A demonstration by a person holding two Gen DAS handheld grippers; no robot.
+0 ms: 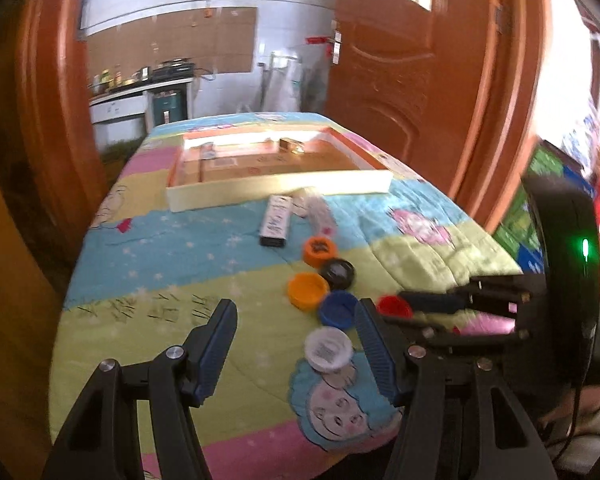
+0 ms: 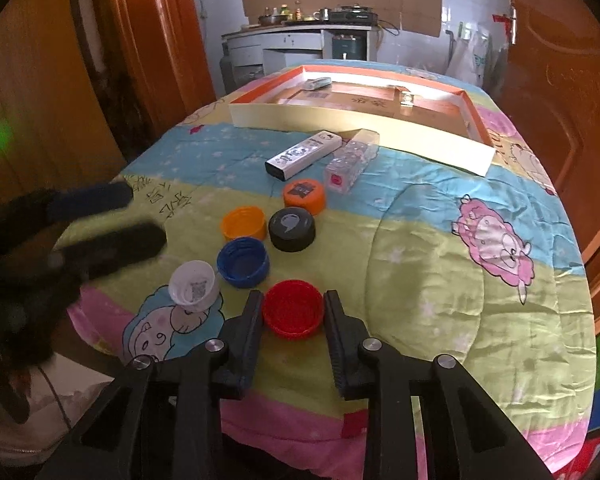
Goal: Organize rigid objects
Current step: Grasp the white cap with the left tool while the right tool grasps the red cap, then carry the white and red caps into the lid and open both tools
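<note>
Several bottle caps lie on a cartoon-print quilt. My right gripper (image 2: 293, 298) is shut on the red cap (image 2: 293, 314), a pad against each side, the cap resting on the quilt. My left gripper (image 1: 296, 305) is open above the quilt, and the white cap (image 1: 328, 349) lies between its fingers, touched by neither. Just beyond it are a blue cap (image 1: 338, 308), an open orange cap (image 1: 307, 290), a black cap (image 1: 337, 273) and a labelled orange cap (image 1: 320, 251). In the right wrist view the left gripper (image 2: 100, 220) shows blurred at the left.
A shallow cardboard tray (image 1: 276, 192) with an orange rim stands at the far end, with two small items inside. In front of it lie a white carton (image 1: 276, 220) and a clear plastic box (image 2: 350, 162). Orange doors flank the bed on both sides. The quilt's near edge drops off below the grippers.
</note>
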